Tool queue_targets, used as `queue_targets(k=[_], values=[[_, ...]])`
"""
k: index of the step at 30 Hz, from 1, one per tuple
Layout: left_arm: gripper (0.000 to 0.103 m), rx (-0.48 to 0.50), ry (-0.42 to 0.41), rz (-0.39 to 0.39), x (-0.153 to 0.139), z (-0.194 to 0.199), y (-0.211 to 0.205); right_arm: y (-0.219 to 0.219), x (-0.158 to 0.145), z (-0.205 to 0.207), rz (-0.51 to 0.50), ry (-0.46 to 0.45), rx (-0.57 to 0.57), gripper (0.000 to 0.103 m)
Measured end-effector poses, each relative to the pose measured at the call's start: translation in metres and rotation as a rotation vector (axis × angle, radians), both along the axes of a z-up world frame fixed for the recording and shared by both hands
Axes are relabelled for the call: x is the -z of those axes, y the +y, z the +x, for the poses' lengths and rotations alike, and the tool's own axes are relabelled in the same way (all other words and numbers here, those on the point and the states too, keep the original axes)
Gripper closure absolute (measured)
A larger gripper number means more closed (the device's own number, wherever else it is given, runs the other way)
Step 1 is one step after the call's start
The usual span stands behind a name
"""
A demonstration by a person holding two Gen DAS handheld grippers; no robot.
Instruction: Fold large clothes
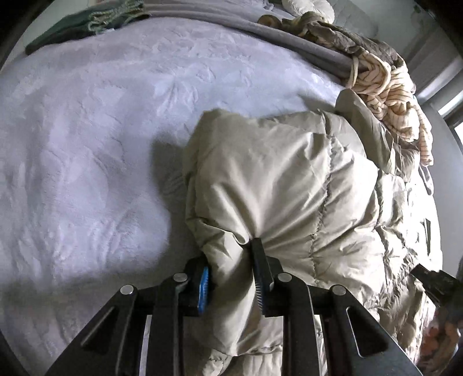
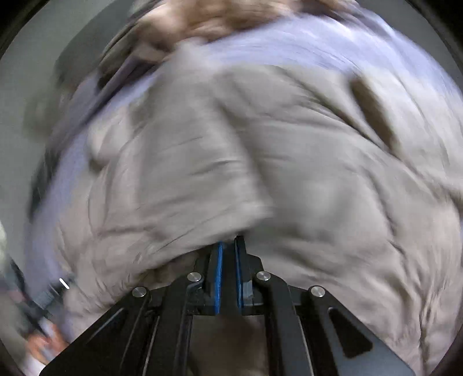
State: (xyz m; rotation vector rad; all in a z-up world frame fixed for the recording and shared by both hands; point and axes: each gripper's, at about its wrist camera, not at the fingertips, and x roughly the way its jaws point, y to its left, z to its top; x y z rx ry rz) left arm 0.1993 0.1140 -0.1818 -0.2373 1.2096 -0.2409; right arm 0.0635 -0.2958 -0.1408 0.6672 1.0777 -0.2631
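A beige quilted puffer jacket (image 1: 277,185) lies bunched on a lavender bedspread (image 1: 86,130). My left gripper (image 1: 231,260) is shut on a thick fold of the jacket at its near edge; the fabric bulges between the blue-padded fingers (image 1: 204,289). In the right wrist view, which is blurred by motion, the same jacket (image 2: 260,159) fills the frame. My right gripper (image 2: 228,245) has its blue pads close together with the jacket's edge pinched at the tips. The right gripper also shows at the right edge of the left wrist view (image 1: 434,280).
A pile of other clothes, striped cream fabric (image 1: 385,95) and an olive garment (image 1: 332,31), sits at the bed's far right. A dark green cloth (image 1: 72,26) lies at the far left. A person's hand (image 2: 40,347) shows at lower left.
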Motion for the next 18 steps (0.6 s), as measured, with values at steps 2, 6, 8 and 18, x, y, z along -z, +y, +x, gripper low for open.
queue_targets(k=[2, 6, 8, 18], values=[[0.076, -0.005, -0.029, 0.043, -0.015, -0.003, -0.001, -0.02, -0.008, -0.013, 0.017, -0.011, 0.061, 0.094], [0.076, -0.028, -0.16, 0.056, -0.049, -0.009, 0.005, -0.034, -0.04, -0.017, 0.011, -0.115, 0.018, 0.083], [0.076, -0.027, -0.191, 0.062, -0.059, -0.002, 0.004, -0.032, -0.04, -0.005, 0.05, -0.101, -0.033, 0.033], [0.076, 0.014, -0.172, 0.136, -0.039, 0.03, -0.03, -0.03, 0.029, 0.01, 0.567, -0.022, 0.175, 0.096]])
